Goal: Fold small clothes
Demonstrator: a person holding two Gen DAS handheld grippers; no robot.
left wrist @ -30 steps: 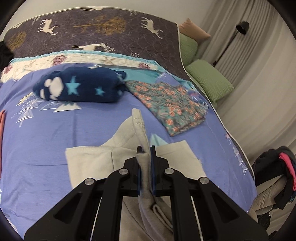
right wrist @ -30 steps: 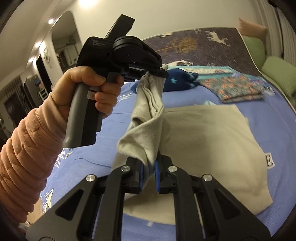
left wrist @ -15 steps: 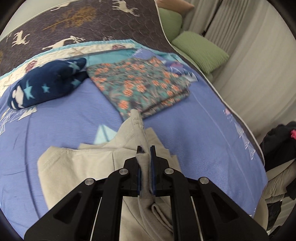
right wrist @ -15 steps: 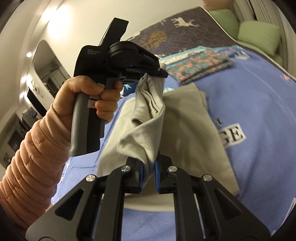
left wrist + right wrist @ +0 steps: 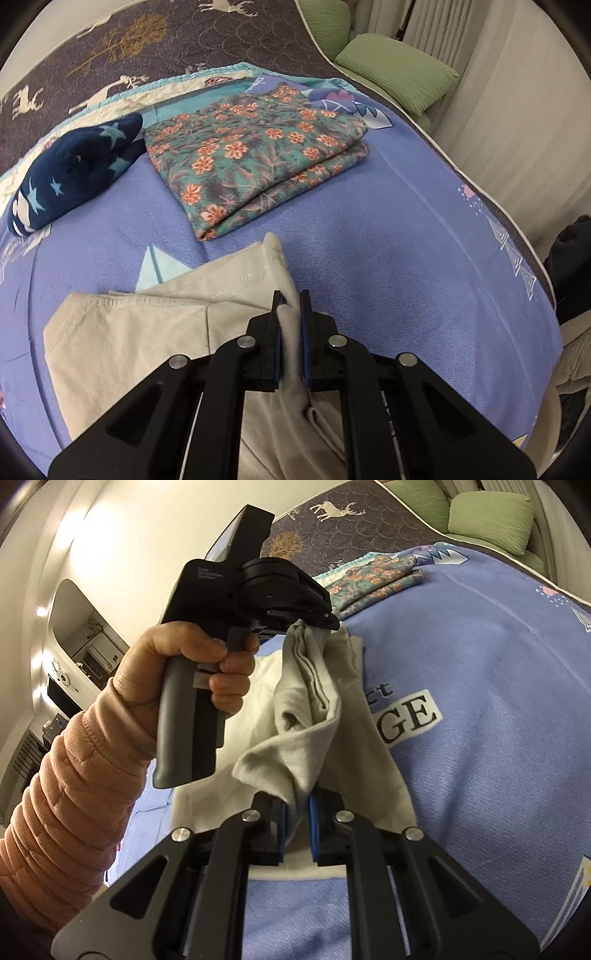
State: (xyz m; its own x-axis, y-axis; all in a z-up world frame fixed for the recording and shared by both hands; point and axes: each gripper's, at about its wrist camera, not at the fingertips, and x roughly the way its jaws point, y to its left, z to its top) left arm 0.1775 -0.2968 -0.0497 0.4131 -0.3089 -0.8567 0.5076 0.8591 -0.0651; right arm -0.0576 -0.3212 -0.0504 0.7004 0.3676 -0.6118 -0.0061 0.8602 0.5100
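Your right gripper (image 5: 297, 814) and left gripper (image 5: 290, 325) are each clamped on a bunched edge of the beige garment (image 5: 129, 332), which lies partly on the blue bedspread (image 5: 388, 258). Beyond the garment lie the floral folded cloth (image 5: 255, 162) and star-print bundle (image 5: 70, 173).

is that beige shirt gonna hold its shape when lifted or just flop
Likely floppy: the beige shirt sags in soft folds between the left tool and the right tool. Probably light, since thin pinches carry the raised part. It seems unlikely to slip; its fabric bunches between the left tool's pads.
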